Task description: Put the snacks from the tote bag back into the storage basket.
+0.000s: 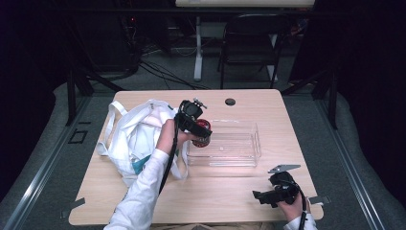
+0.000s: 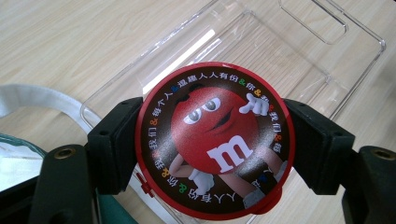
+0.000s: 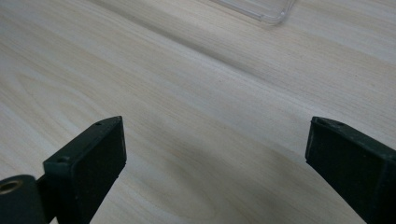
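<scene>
Red and round, a candy tin [image 2: 214,140] with a cartoon character on its lid sits clamped between the two black jaws of the left gripper [image 2: 212,144], one jaw pressed to each side of it. In the high view the left gripper [image 1: 194,125] holds the tin [image 1: 203,132] over the left end of a clear plastic tray [image 1: 239,155] that lies near the middle of a pale wooden table [image 1: 201,196]. A white cloth bag [image 1: 131,136] lies crumpled on the table just to the left of the tray, beside the person's white sleeve [image 1: 141,191]. The left gripper view shows the tray's clear floor and rim [image 2: 327,60] beneath the tin. At the near right edge of the table, well apart from the tray, the right gripper [image 1: 261,196] rests low in the person's hand. Its jaws stand wide apart with bare wood between them [image 3: 215,154], holding nothing.
</scene>
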### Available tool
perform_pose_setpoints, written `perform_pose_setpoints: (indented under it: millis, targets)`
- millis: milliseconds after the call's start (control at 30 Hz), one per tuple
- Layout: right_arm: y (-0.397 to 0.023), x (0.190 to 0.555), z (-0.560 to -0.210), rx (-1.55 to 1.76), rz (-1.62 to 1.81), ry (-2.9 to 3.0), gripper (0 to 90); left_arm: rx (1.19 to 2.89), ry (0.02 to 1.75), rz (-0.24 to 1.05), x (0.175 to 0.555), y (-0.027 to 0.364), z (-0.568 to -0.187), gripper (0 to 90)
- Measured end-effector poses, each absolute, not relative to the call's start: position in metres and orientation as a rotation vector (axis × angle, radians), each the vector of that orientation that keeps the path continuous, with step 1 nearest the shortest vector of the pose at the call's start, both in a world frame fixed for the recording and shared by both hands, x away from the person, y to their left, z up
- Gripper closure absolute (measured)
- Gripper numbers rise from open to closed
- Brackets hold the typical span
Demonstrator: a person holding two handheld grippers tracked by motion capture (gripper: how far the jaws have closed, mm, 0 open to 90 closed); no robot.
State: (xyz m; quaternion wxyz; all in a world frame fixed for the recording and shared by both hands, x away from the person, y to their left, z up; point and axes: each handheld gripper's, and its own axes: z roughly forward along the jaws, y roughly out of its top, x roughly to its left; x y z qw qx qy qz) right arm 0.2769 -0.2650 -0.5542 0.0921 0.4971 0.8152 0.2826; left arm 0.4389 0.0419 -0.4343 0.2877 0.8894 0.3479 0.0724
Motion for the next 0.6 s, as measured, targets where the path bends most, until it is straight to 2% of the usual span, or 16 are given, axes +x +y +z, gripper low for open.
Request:
perform_pose_setpoints:
  millis: [600]
  targets:
    - [-0.264, 0.277, -0.555, 1.472, 0.826, 2.433, 5.1, 2.397, 0.927, 0.166, 0.434, 0.042, -0.458, 26.4]
